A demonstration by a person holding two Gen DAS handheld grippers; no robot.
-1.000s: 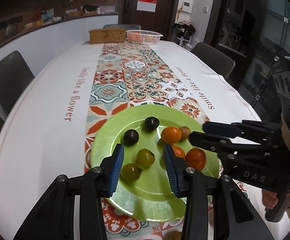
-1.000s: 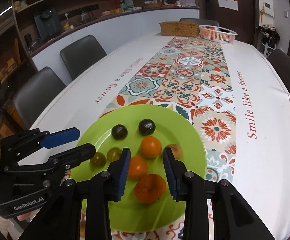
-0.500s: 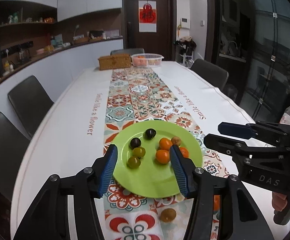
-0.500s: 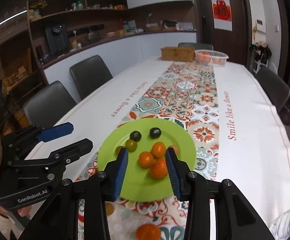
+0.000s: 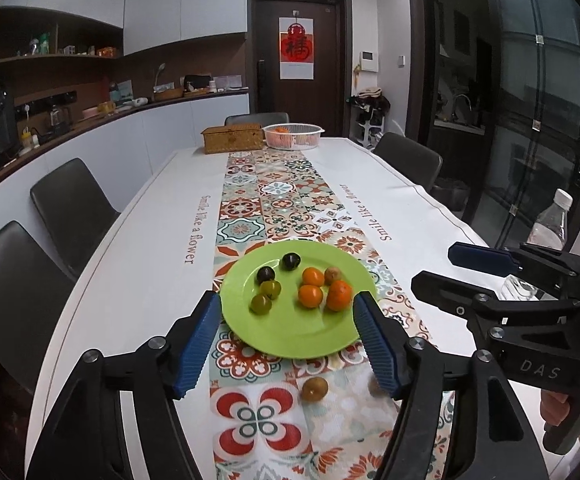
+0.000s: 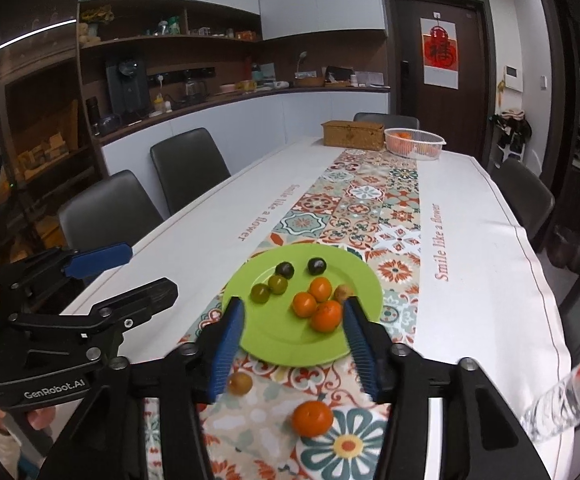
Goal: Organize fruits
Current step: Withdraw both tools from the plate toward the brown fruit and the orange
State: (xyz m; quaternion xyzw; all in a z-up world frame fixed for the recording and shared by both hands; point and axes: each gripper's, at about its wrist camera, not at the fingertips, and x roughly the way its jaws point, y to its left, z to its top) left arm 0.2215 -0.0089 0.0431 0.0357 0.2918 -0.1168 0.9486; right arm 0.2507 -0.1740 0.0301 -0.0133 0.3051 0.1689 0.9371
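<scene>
A green plate (image 5: pixel 290 336) on the patterned runner carries two dark plums (image 5: pixel 290 261), two green plums (image 5: pixel 261 303), three oranges (image 5: pixel 310 295) and a small brown fruit (image 5: pixel 332 275). Nearer me on the runner lie a loose brown fruit (image 5: pixel 314 389) and a loose orange (image 6: pixel 312 418). My left gripper (image 5: pixel 287 320) hangs above and short of the plate, its jaws opening with nothing between them. To its right, my right gripper (image 6: pixel 294 320) hangs likewise, jaws opening and empty. Neither touches any fruit.
At the table's far end stand a wicker box (image 5: pixel 231 140) and a white basket (image 5: pixel 293 136) of oranges. A clear water bottle (image 5: pixel 550 224) stands near the right edge by my right gripper. Dark chairs (image 5: pixel 69 204) line both long sides.
Both grippers have drawn back and risen from close over the plate, and their jaws have spread wider. The loose fruits on the runner have come into view.
</scene>
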